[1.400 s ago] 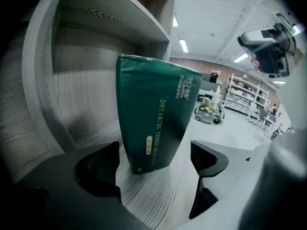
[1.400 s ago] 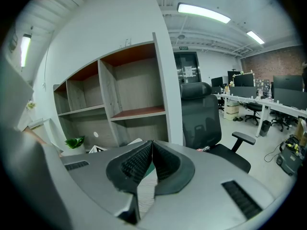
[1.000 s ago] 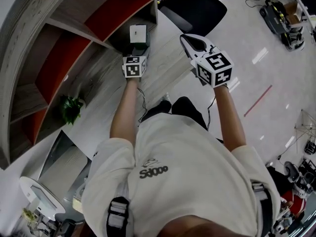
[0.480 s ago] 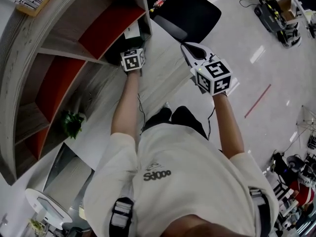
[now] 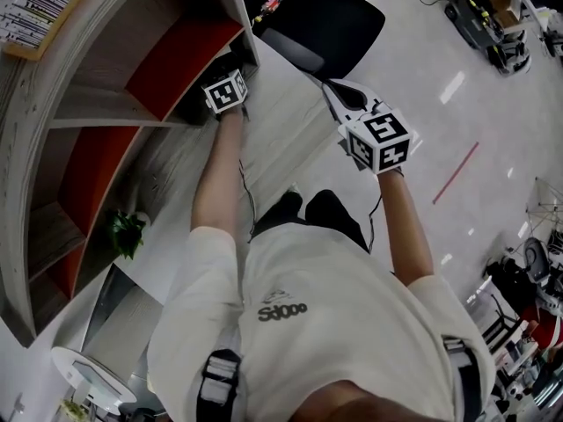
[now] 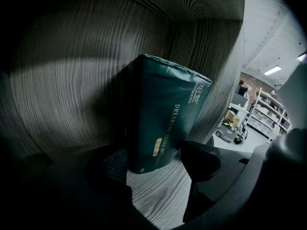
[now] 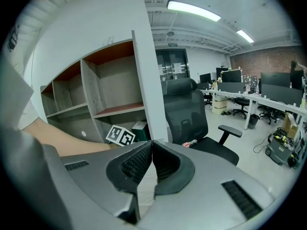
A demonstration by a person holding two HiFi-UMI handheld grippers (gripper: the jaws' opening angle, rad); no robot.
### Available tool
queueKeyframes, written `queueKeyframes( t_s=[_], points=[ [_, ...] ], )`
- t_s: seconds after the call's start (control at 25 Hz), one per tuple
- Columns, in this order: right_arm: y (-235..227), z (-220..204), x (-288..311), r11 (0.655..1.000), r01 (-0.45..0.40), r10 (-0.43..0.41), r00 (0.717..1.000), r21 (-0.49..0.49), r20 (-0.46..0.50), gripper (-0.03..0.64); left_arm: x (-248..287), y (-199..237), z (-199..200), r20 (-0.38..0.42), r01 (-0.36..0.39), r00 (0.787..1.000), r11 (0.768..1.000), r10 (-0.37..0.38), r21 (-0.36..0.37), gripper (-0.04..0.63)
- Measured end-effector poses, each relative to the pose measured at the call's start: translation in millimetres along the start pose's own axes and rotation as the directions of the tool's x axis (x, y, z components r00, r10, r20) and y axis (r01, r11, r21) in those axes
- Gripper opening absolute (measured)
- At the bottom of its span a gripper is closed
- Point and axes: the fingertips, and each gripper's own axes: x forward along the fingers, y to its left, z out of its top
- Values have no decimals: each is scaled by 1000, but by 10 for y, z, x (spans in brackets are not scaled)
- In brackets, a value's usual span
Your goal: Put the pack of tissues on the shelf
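Left gripper (image 6: 153, 159) inside shelf (image 6: 72, 95) cubby, jaws wide, clamping upright pack of tissues (image 6: 165, 114), base near board. Right gripper (image 7: 151, 150) closed, empty, outside shelf. Risk: tall pack probably topples if jaw drags it on release.

- Your left arm (image 5: 218, 178) reaches straight out ahead, with the left gripper (image 6: 156, 162) tilted downward at its end.
- Its jaws stand wide, clamped on the pack of tissues (image 6: 168, 114).
- Your right arm (image 5: 406, 218) is held forward too, and the right gripper (image 7: 152, 150) is well apart from the left.
- Its jaws are pressed together, with nothing between them.
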Motion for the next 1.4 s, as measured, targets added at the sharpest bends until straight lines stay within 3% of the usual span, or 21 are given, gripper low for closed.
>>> queueKeyframes(
  t_s=[0.16, 0.32, 0.48, 0.6, 0.64, 0.72, 0.8, 0.92, 1.04, 1.24, 1.4],
  points=[
    [-43, 8, 52, 1000, 6, -6, 1000, 12, -8, 6, 26, -34, 46, 5, 18, 1000, 999, -18, -31, 336],
    [-36, 56, 33, 1000, 0, 0, 1000, 11, -3, 6, -45, -92, 49, 4, 74, 997, 988, -74, -137, 359],
    [-65, 152, -32, 1000, 4, -4, 1000, 16, 16, 6, -70, -240, 20, -41, 120, 991, 986, -125, -120, 365],
    [-39, 221, -167, 1000, -19, 19, 999, -15, 31, 6, -167, -243, -75, -73, 114, 990, 987, -122, -114, 364],
    [-53, 244, -226, 999, -23, 24, 999, -28, 36, 6, -226, -259, -94, -73, 111, 990, 987, -120, -117, 349],
    [-84, 267, -342, 999, -28, 30, 999, -45, 42, 6, -401, -303, -139, -46, 112, 992, 985, -119, -133, 197],
    [-68, 269, -467, 997, -30, 33, 998, -66, 51, 6, -639, -352, -217, -10, 123, 992, 983, -125, -133, 109],
    [-9, 339, -737, 988, -22, 36, 996, -154, 88, 6, -1114, -533, -184, 101, 165, 982, 983, -157, -83, 34],
    [89, 451, -1029, 972, -31, 65, 988, -231, 139, 6, -1727, -775, -23, 244, 208, 949, 978, -200, -6, 20],
    [274, 567, -1612, 952, -53, 124, 967, -300, 221, 6, -2832, -1195, 119, 373, 119, 910, 976, -180, 180, 18],
    [408, 549, -2053, 936, -81, 171, 955, -344, 241, 6, -3710, -1519, 154, 448, 72, 878, 973, -167, 221, 18]
  ],
)
